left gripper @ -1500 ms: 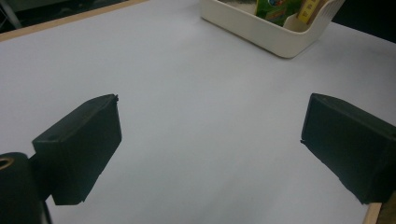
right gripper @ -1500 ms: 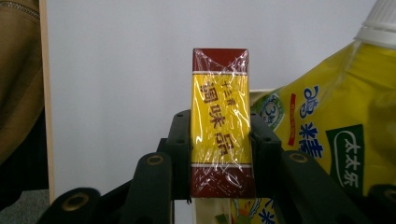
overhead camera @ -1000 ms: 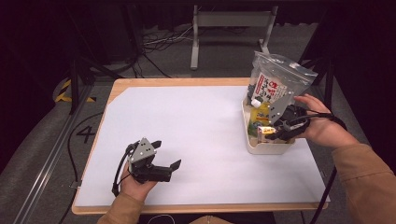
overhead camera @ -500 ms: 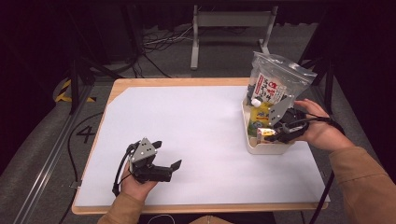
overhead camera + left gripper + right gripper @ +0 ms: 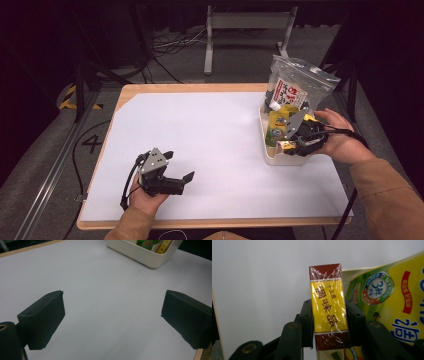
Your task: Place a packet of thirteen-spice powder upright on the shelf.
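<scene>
Right gripper (image 5: 327, 322): jaws have just eased open slightly, pads still against the yellow box (image 5: 328, 306), held over the white bin (image 5: 280, 157) at the table's right.
Left gripper (image 5: 112, 320): jaws wide apart, holding nothing, near left.

A dark recording studio: black surrounds, floor cables (image 5: 165, 47), metal stand (image 5: 245, 22), white-covered table (image 5: 200, 130).

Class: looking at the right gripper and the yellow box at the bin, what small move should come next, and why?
Probably lift the yellow box straight up: the right gripper grips its sides, and it sits low in the white bin beside the yellow pouch.
</scene>
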`<act>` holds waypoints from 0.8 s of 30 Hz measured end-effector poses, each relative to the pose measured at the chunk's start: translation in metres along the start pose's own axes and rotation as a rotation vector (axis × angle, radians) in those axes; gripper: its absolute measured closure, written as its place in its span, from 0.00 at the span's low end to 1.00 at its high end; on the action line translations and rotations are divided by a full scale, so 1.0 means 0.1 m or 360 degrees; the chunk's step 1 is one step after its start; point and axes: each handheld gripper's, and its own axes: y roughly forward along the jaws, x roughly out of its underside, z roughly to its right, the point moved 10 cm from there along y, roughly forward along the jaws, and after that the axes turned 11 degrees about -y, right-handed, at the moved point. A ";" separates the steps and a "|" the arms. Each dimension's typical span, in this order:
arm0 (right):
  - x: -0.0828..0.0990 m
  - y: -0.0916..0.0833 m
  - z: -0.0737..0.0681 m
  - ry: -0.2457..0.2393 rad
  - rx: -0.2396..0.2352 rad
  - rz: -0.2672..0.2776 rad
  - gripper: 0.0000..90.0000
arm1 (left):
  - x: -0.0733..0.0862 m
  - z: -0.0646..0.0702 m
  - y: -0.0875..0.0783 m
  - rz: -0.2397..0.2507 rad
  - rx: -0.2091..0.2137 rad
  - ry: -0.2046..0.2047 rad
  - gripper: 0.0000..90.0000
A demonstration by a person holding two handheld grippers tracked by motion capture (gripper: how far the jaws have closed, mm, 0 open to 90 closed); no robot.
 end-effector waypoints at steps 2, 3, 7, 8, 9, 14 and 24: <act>-0.01 0.01 0.01 -0.0011 0.0004 0.0005 0.72 | 0.00 0.00 0.00 -0.0001 0.0000 -0.0004 0.06; -0.01 0.01 0.01 -0.0011 0.0008 0.0003 0.72 | 0.00 0.00 0.00 -0.0002 0.0001 -0.0003 0.06; 0.00 0.00 0.01 -0.0002 0.0012 0.0003 0.72 | 0.01 0.00 0.00 -0.0004 0.0001 -0.0003 0.06; 0.01 -0.01 0.02 0.0016 0.0024 0.0009 0.71 | 0.00 0.00 0.00 -0.0003 0.0002 -0.0003 0.06; 0.02 -0.01 0.02 0.0013 0.0026 0.0009 0.69 | 0.00 0.00 0.00 -0.0002 0.0002 -0.0002 0.06; -0.01 -0.09 0.02 0.0007 0.0064 0.0129 0.53 | 0.00 0.00 0.00 -0.0005 0.0001 -0.0001 0.06; 0.06 -0.23 0.01 0.0104 0.0204 0.0388 0.51 | 0.00 0.00 0.02 -0.0006 0.0008 -0.0020 0.06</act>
